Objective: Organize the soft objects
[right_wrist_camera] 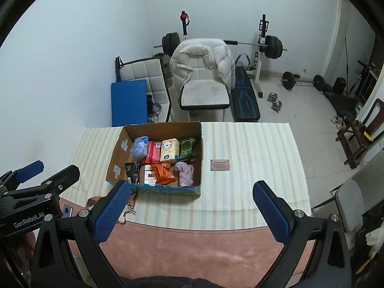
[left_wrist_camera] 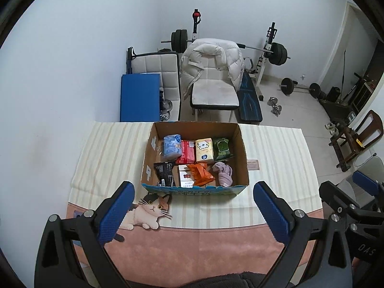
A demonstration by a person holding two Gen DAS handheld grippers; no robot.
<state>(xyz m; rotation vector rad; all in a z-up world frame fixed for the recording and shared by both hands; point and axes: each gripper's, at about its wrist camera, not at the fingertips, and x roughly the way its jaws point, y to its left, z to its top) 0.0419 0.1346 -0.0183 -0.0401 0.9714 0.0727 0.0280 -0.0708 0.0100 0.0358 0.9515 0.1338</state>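
Observation:
An open cardboard box (left_wrist_camera: 242, 148) (right_wrist_camera: 201, 148) stands on the striped tablecloth. Its back row holds a blue pack (left_wrist_camera: 171, 147), a red pack (left_wrist_camera: 187, 152), a yellow tissue pack (left_wrist_camera: 204, 150) and a green pack (left_wrist_camera: 222, 147). The front row holds a black pack (left_wrist_camera: 164, 172), a white box (left_wrist_camera: 186, 177), an orange pack (left_wrist_camera: 200, 174) and a crumpled lilac cloth (left_wrist_camera: 224, 172) (right_wrist_camera: 184, 172). My left gripper (left_wrist_camera: 194, 206) is open and empty, in front of the box. My right gripper (right_wrist_camera: 192, 204) is open and empty, in front of the box's right corner.
A small brown label (right_wrist_camera: 220, 165) lies on the cloth right of the box. A cat picture (left_wrist_camera: 148, 212) is printed on the cloth near the front edge. Beyond the table stand a chair with a white jacket (left_wrist_camera: 211, 67), a blue mat (left_wrist_camera: 140, 97) and weights.

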